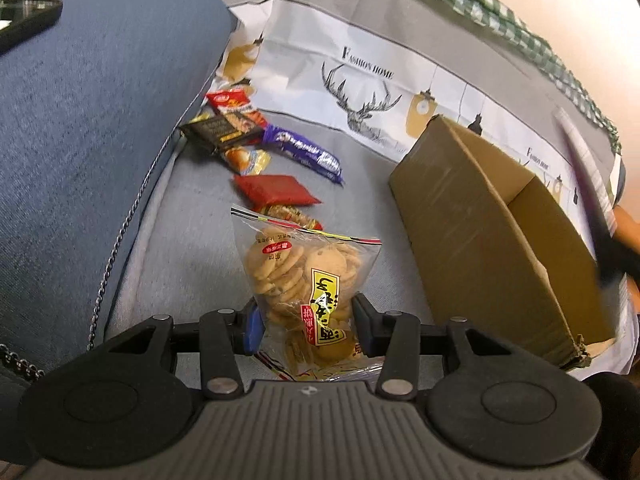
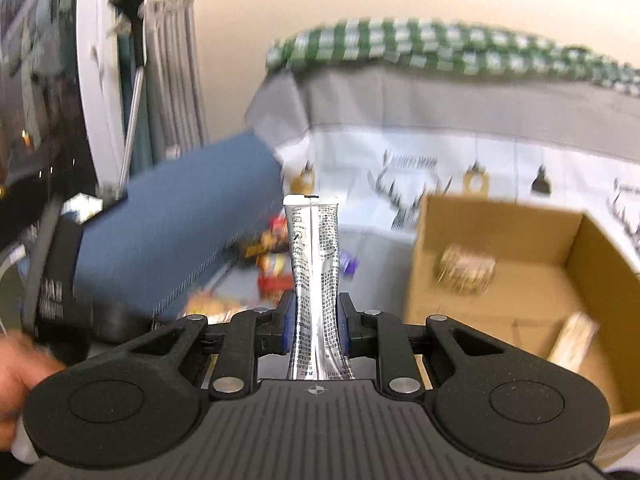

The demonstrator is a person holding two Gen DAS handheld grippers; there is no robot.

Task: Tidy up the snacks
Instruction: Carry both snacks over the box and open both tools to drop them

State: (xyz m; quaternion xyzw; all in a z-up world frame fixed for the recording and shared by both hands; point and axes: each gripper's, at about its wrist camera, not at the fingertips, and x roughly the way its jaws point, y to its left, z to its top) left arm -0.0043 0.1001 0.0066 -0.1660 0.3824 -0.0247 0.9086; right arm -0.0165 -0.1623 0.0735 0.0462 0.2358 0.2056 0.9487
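My left gripper (image 1: 306, 326) is shut on a clear bag of round biscuits (image 1: 304, 276) with a yellow label, held just above the grey sofa seat (image 1: 192, 256). Beyond it lie loose snacks: a red packet (image 1: 276, 189), a purple bar (image 1: 304, 151), a black packet (image 1: 212, 131) and a red-orange packet (image 1: 236, 106). A brown cardboard box (image 1: 480, 216) stands open to the right. My right gripper (image 2: 314, 322) is shut on a long silver stick packet (image 2: 314, 272), upright, left of the box (image 2: 520, 292), which holds a wrapped snack (image 2: 466, 270) and another packet (image 2: 574, 338).
A blue cushion (image 1: 92, 120) rises at the left with a metal chain (image 1: 116, 248) along its edge. A white deer-print cloth (image 1: 360, 80) covers the sofa back, green checked fabric (image 2: 440, 48) on top. A hand (image 2: 20, 372) shows at the lower left of the right wrist view.
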